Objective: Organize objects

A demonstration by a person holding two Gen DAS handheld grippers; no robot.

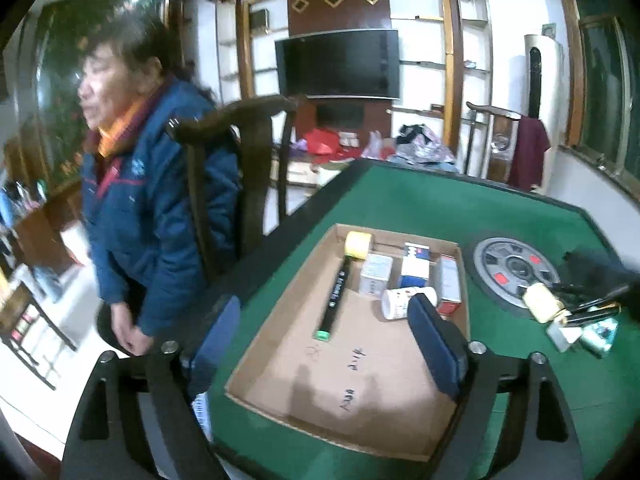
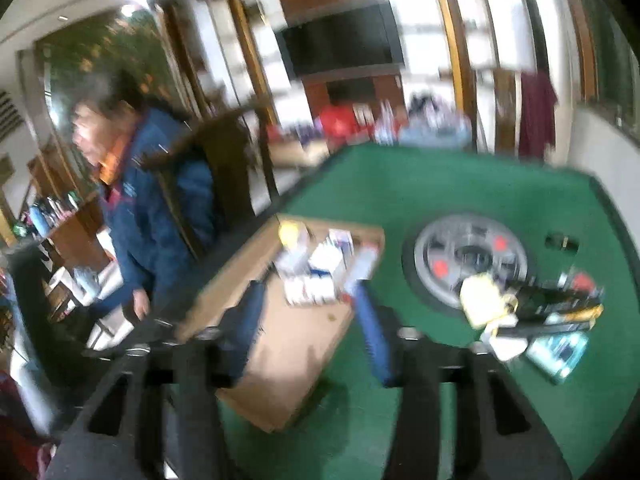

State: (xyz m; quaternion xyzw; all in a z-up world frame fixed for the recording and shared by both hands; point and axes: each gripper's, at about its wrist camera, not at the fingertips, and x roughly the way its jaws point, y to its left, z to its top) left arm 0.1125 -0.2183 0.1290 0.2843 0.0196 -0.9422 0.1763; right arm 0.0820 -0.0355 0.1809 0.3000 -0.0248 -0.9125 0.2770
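A shallow cardboard tray (image 1: 280, 360) lies on the green table (image 1: 440, 204). At its far end are a black marker with a yellow cap (image 1: 338, 292), small white and blue boxes (image 1: 416, 266) and a white bottle on its side (image 1: 402, 302). My left gripper (image 1: 324, 336) is open and empty above the tray. A pile of loose items (image 1: 576, 316), among them a cream bottle (image 1: 540, 302), lies right of the tray. The right wrist view is blurred: my right gripper (image 2: 310, 320) is open and empty over the tray (image 2: 280, 360), with the pile (image 2: 536, 320) to its right.
A round grey disc (image 1: 508, 272) is set in the table's middle. A person in a blue jacket (image 1: 148, 216) stands at the left behind a dark wooden chair (image 1: 240, 168). A TV cabinet (image 1: 340, 64) and a cluttered low table stand beyond.
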